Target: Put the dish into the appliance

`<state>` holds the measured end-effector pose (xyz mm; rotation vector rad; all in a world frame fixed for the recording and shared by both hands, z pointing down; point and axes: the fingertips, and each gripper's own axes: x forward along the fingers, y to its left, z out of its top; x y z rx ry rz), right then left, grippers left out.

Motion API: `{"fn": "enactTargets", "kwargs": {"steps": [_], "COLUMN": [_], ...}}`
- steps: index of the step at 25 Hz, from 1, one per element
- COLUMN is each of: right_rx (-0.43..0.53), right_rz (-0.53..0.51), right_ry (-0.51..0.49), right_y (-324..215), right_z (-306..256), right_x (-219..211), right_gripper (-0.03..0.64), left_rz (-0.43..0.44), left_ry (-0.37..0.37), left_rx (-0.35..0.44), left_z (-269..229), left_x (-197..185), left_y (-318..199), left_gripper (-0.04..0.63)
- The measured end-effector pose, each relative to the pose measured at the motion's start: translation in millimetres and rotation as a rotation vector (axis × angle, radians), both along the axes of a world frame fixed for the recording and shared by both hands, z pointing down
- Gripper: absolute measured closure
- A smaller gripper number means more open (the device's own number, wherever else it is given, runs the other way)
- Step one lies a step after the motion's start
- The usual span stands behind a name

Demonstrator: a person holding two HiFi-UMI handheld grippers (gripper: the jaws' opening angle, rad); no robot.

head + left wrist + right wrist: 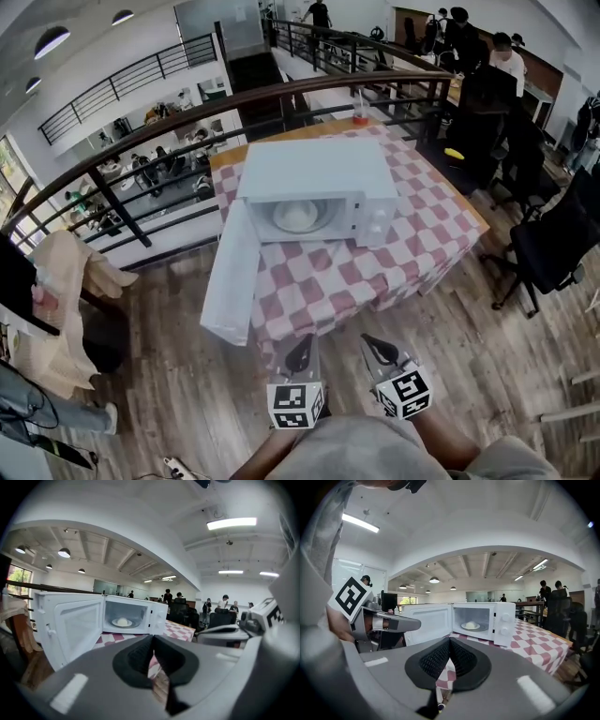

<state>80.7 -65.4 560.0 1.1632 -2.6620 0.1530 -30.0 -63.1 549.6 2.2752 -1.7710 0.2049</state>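
A white microwave (314, 183) stands on the red-and-white checkered table (422, 234), its door (232, 281) swung wide open to the left. Inside it, on the turntable, sits a white dish (296, 216) with a pale mound on it; the dish (123, 621) shows in the left gripper view and the dish (471, 626) in the right gripper view too. Both grippers hang side by side before the table's near edge, well short of the microwave. My left gripper (300, 354) is shut and empty. My right gripper (380, 349) is shut and empty as well.
A dark curved railing (187, 108) runs behind the table over a drop to a lower floor. A red cup (361, 117) stands at the table's far edge. Black chairs (553, 248) are at the right and a cloth-draped chair (70, 272) at the left. People stand far back.
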Motion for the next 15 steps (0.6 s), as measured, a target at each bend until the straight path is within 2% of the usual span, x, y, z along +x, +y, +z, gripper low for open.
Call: {"fn": "enactTargets", "kwargs": {"steps": [7,15], "right_rx": [-0.013,-0.023], "right_rz": [0.092,0.156], "right_ry": [0.023,0.061], "right_y": [81.6,132.7], "right_z": [4.4,-3.7], "right_x": [62.3,103.7], "right_gripper": [0.620,0.620], "left_rz": [-0.037,-0.006], "left_ry": [0.011,0.004], "left_rx": [-0.031,-0.022], "left_z": [7.3,-9.6], "left_x": [6.8,23.2], "left_y": [92.2,142.9], "left_gripper": [0.584,0.584]}}
